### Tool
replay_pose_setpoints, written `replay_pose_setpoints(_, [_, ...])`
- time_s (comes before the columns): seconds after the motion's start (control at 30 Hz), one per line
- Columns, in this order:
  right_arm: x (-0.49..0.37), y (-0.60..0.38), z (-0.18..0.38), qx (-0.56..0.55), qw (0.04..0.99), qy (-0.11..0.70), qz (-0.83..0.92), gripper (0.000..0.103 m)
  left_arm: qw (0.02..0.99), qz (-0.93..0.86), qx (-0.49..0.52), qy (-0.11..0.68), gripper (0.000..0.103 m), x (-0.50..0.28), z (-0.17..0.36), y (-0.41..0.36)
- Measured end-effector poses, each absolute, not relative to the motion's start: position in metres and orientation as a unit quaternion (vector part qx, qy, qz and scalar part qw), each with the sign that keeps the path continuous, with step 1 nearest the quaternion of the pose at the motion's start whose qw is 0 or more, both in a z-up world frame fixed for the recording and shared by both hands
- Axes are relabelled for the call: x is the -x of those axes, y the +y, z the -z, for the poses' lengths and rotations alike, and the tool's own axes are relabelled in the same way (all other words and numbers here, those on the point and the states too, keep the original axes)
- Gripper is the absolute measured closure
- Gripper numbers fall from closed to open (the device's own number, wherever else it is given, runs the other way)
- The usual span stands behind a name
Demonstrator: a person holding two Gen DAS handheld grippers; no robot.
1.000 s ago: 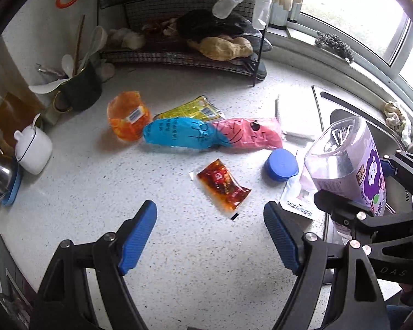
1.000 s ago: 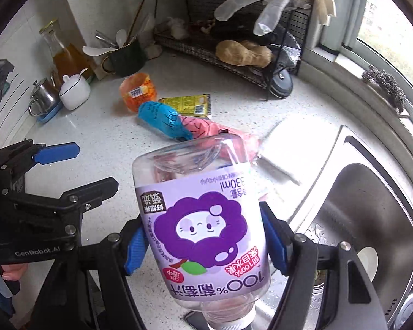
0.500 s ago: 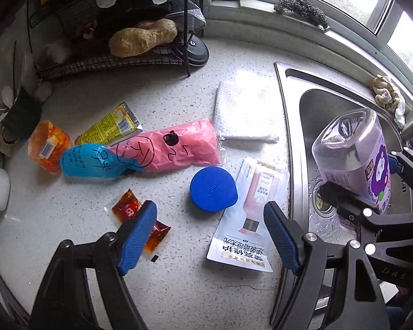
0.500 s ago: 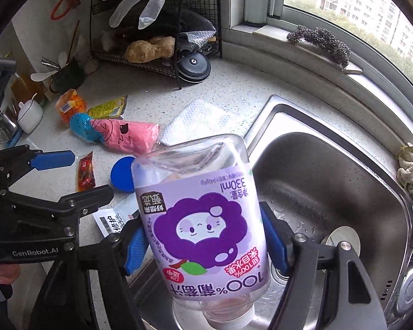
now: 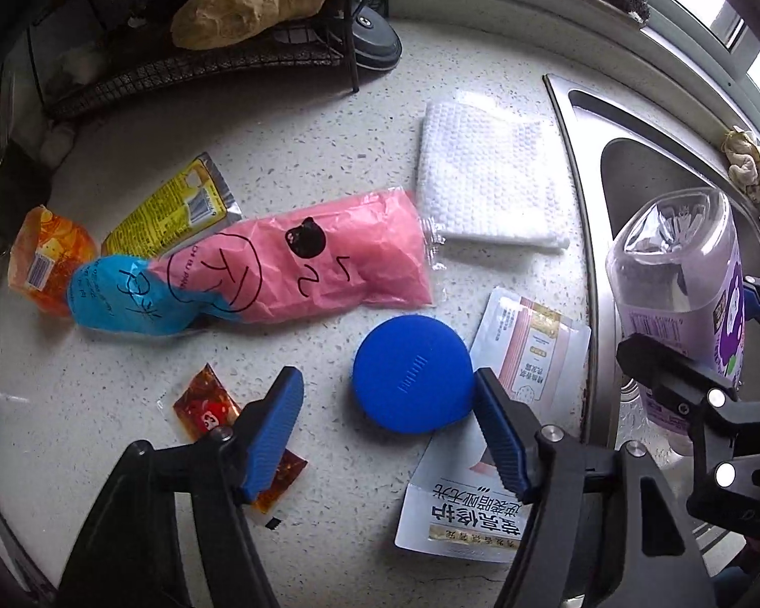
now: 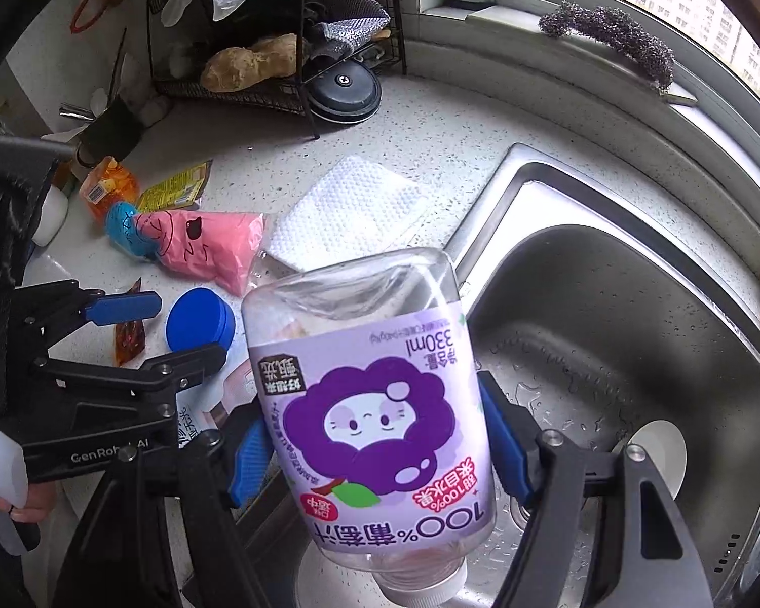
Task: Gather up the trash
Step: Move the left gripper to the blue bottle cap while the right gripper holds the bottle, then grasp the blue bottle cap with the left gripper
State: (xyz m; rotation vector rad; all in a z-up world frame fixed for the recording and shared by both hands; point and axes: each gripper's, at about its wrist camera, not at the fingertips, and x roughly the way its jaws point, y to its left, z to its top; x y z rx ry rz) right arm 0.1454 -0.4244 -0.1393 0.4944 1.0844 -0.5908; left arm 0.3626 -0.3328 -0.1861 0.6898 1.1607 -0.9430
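Meanwhile, right tongs (image 6: 375, 451) around juice bottle (image 6: 375, 405).

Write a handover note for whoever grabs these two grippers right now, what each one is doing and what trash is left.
Right gripper: shut on the juice bottle, cap down, over the sink.
Left gripper: empty, jaws closing around the blue lid on the counter, pads not yet pressing.
Done: bottle picked up.
Left on the counter: lid, white sachet, sauce packet, pink-and-blue bag, yellow packet, orange wrapper. No bin in view.
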Motion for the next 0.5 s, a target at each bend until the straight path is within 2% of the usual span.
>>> replay_pose_setpoints(0.1, [-0.145,-0.429,0.142,-0.233,0.785,0.506,0.272,0.033,0.676,0.426,-0.307,0.517,0.043,-0.363,0.19,-0.337])
replay_pose_setpoints(0.17, [-0.146,-0.431,0.143,-0.232,0.785,0.506,0.272,0.033,0.677,0.43,-0.304,0.514,0.057,-0.362,0.189,-0.338])
replay_pose_setpoints(0.2, [-0.145,-0.432,0.143,-0.233,0.785,0.505,0.273,0.033,0.679,0.429,-0.307,0.51,0.059,-0.362,0.189,-0.338])
replay_pose_setpoints(0.5, [-0.146,-0.428,0.136,-0.228,0.791,0.502,0.268,0.033,0.7,0.417,-0.3,0.496,0.059,-0.365,0.174,-0.325])
